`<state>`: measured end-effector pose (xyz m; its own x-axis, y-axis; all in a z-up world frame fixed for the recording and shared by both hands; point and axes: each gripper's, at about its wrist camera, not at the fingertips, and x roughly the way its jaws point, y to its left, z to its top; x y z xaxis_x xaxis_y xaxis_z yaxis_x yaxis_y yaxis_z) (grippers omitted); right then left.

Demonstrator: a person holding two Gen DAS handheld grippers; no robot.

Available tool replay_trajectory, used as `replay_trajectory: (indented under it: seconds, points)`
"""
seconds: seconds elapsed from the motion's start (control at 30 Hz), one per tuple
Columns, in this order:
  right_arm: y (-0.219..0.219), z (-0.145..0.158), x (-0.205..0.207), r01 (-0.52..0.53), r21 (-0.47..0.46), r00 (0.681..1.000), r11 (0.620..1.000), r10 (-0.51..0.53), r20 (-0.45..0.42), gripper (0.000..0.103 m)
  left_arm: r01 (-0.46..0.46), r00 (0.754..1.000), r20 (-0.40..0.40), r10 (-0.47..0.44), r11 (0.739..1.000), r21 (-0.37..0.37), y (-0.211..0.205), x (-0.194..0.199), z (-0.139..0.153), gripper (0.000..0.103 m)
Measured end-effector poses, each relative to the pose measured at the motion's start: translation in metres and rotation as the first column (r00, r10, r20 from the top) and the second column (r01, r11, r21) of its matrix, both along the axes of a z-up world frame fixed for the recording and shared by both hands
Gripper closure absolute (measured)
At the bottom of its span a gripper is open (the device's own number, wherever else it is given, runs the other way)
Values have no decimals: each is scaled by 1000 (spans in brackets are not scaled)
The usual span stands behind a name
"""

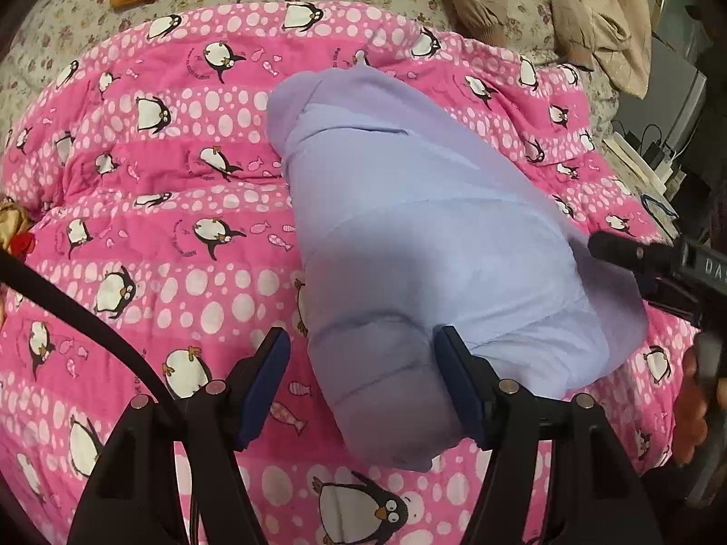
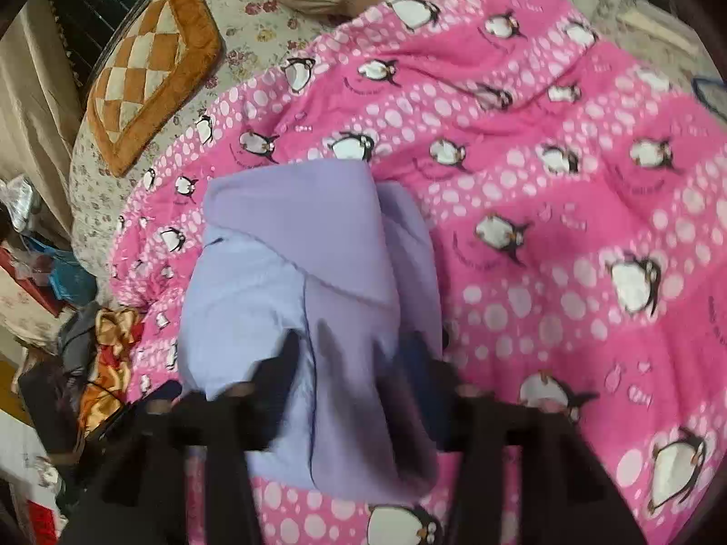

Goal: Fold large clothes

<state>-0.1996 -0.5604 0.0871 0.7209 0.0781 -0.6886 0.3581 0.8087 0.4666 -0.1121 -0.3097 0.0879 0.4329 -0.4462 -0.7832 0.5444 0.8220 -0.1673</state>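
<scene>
A lilac garment (image 1: 409, 236) lies folded into a thick oblong bundle on a pink penguin-print quilt (image 1: 159, 145). In the left wrist view my left gripper (image 1: 363, 354) straddles the bundle's near end. Its jaws stand apart: the left pad is clear of the cloth and the right finger rests against it. The right wrist view is blurred. It shows the same garment (image 2: 291, 272) under my right gripper (image 2: 350, 372), whose fingers are spread wide over the near edge and pinch nothing. One of the right gripper's fingers (image 1: 613, 250) also shows at the bundle's right side.
The quilt (image 2: 568, 227) covers a floral bedsheet (image 1: 54, 36). An orange checkered cushion (image 2: 150, 72) and a crumpled beige garment (image 1: 568, 13) lie at the far side. Clutter (image 2: 50, 281) sits beside the bed. A black cable (image 1: 68, 299) crosses the left, and a hand (image 1: 695, 408) shows at the right edge.
</scene>
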Motion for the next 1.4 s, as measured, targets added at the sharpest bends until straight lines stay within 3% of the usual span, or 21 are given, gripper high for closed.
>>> replay_trajectory:
  seconds: [0.1, 0.2, 0.37, 0.5, 0.6, 0.77, 1.07, 1.13, 1.2, 1.23, 1.3, 1.33, 1.4]
  points:
    - [3, -3, 13, -19, -17, 1000, 1000, 19, -14, 34, -13, 1000, -10, 13, 1000, -8, 0, 0, -4, 66]
    - [15, -22, 23, -52, -107, 993, 993, 39, -115, 37, 0, 1000, -11, 0, 1000, -4, -2, -3, -10, 66]
    - [6, -32, 15, -14, -62, 995, 998, 9, -95, 25, 15, 1000, -14, -16, 999, -28, 2, -9, -19, 65]
    - [-2, -39, 11, -14, 31, 998, 999, 16, -68, 24, 13, 998, -53, -16, 998, -60, 11, -7, -16, 65]
    - [-3, -35, 9, -12, 49, 1000, 999, 13, -25, 24, 17, 996, -90, -25, 996, -84, 15, -4, -8, 65]
    - [-14, -29, 13, -17, 103, 1000, 995, 15, 21, 18, 44, 989, -126, -77, 969, -241, 27, 10, 16, 65]
    - [-32, -34, 62, -155, 139, 988, 978, 156, 5, 14, 29, 952, -283, -116, 956, -292, 15, 49, -16, 63]
    - [-32, -43, 74, -179, 151, 983, 972, 183, -13, 13, 30, 949, -290, -127, 948, -316, 10, 53, -22, 55]
    - [-33, -52, 84, -178, 161, 983, 971, 183, -15, 5, 28, 941, -309, -136, 944, -329, 5, 57, -28, 46]
    - [-34, -55, 86, -178, 173, 983, 969, 182, -7, 4, 28, 930, -339, -144, 945, -325, -2, 61, -35, 40]
    - [-35, -64, 91, -177, 214, 983, 961, 182, -7, 2, 23, 900, -404, -163, 943, -331, -10, 69, -48, 37]
    - [-34, -68, 93, -179, 227, 983, 957, 186, -7, 2, 13, 890, -424, -167, 939, -342, -12, 72, -52, 39]
    - [-30, -68, 92, -190, 223, 981, 956, 195, 3, 18, 25, 902, -398, -167, 941, -339, -11, 68, -47, 52]
